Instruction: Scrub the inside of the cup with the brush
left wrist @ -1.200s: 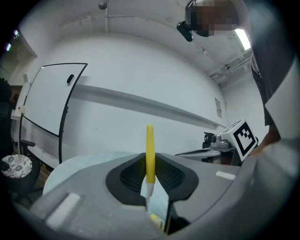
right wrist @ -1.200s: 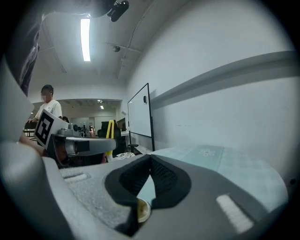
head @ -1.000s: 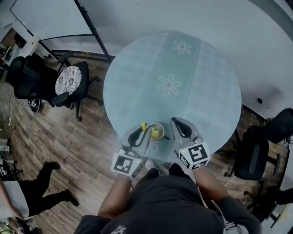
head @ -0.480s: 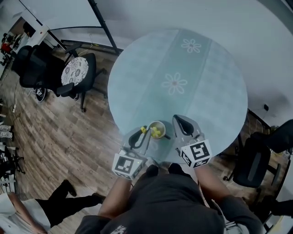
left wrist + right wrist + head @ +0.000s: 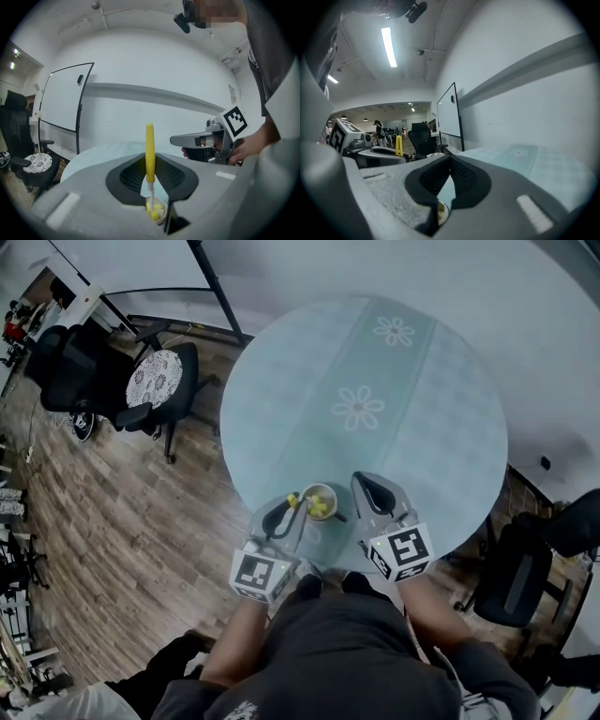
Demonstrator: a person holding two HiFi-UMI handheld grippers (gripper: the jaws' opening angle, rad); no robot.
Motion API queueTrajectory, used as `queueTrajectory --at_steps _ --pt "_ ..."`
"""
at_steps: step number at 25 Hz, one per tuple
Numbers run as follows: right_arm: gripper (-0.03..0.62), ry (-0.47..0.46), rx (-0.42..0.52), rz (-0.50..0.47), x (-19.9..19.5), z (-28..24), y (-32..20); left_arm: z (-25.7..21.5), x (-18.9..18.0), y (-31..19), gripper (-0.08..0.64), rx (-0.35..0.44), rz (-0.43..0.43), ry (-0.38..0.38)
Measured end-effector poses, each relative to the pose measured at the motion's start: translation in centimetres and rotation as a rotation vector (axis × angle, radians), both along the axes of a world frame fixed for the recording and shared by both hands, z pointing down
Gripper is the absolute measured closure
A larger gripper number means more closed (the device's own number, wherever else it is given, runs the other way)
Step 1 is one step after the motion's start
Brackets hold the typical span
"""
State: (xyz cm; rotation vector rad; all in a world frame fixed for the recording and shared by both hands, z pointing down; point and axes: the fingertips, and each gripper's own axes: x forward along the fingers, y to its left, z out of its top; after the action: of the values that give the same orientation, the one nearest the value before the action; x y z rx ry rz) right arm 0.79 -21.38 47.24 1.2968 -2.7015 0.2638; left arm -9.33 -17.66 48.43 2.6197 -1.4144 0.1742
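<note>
The left gripper (image 5: 292,507) is clenched on the slim yellow-handled brush (image 5: 149,150), held upright with its yellow bristle head down inside the small pale round cup (image 5: 320,502). The cup stands at the near edge of the round table with a pale blue cloth (image 5: 441,427). The right gripper (image 5: 449,161) sits just right of the cup, jaws together on nothing I can see. The unbraced cup will probably skid, so scrub with short, light circles against the wall, and steady the cup from the right.
</note>
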Motion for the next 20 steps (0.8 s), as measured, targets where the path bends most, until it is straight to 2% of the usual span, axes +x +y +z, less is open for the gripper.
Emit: queueTrajectory --at_steps 13,20 --pt "0.591 -0.001 0.027 -0.018 -1.1 -1.0 -0.2 -0.1 -1.4 -0.1 0.503 0.018 -0.019 -0.016" --pt "0.591 0.002 0.01 -0.01 -0.7 -0.4 0.2 -0.8 -1.2 -0.5 0.503 0.035 -0.014 -0.022"
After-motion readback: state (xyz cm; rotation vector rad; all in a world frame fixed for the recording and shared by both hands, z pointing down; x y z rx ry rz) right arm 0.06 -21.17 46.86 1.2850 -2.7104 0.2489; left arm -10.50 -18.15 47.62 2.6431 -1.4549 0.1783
